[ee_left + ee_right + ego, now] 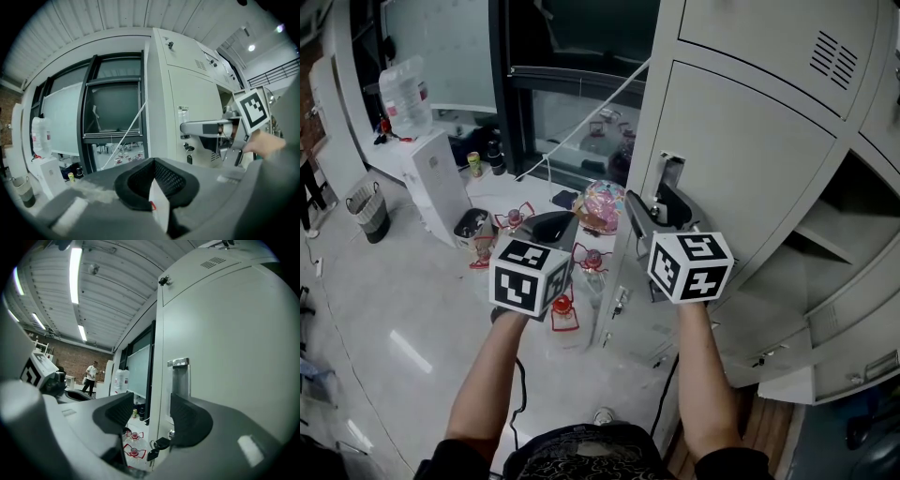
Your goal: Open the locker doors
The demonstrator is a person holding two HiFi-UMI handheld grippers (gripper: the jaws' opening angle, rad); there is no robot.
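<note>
A closed grey locker door (741, 141) stands at the right, with a metal handle recess (670, 172) near its left edge. My right gripper (659, 208) is open right at that handle. In the right gripper view its jaws (150, 416) straddle the door's left edge below the handle (180, 378), with nothing pressed between them. A key (157, 446) hangs from the lock beneath. My left gripper (551, 228) hovers to the left of the lockers, away from the door, and is shut on nothing (152, 187). The left gripper view shows the right gripper (183, 127) reaching the handle (183, 112).
Open locker compartments (834, 234) gape at the right. On the floor are several water jugs with red handles (565, 309), a pink patterned ball (602, 204), a white water dispenser (431, 183) and a bin (370, 211). A person (90, 377) stands far off.
</note>
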